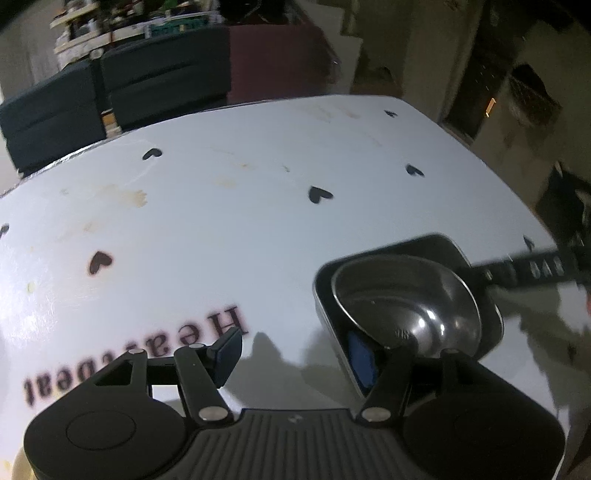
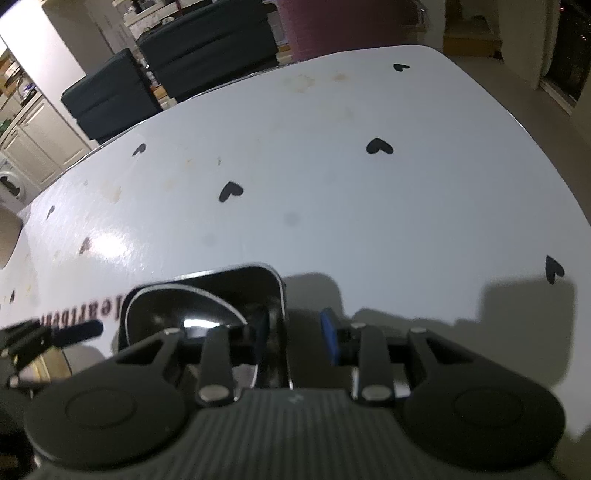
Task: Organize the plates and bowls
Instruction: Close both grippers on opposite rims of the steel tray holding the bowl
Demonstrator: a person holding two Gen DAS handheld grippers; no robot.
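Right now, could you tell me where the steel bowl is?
The steel bowl sits tilted inside the square dish on the white table, low right in the left wrist view and low left in the right wrist view.

The lettering on the white table (image 1: pixel 258 229) is partly covered by the left gripper (image 1: pixel 295 354) at about seven o'clock, so the word can't be read whole. That gripper's right blue pad (image 1: pixel 364 356) sits half hidden behind the rim of the square tray (image 1: pixel 325 306). In the right wrist view, the right gripper (image 2: pixel 295 332) blocks the near half of the steel bowl (image 2: pixel 192 314), and its left finger seems lost inside the tray (image 2: pixel 279 291). The shelves (image 1: pixel 110 29) at eleven o'clock are a blur.
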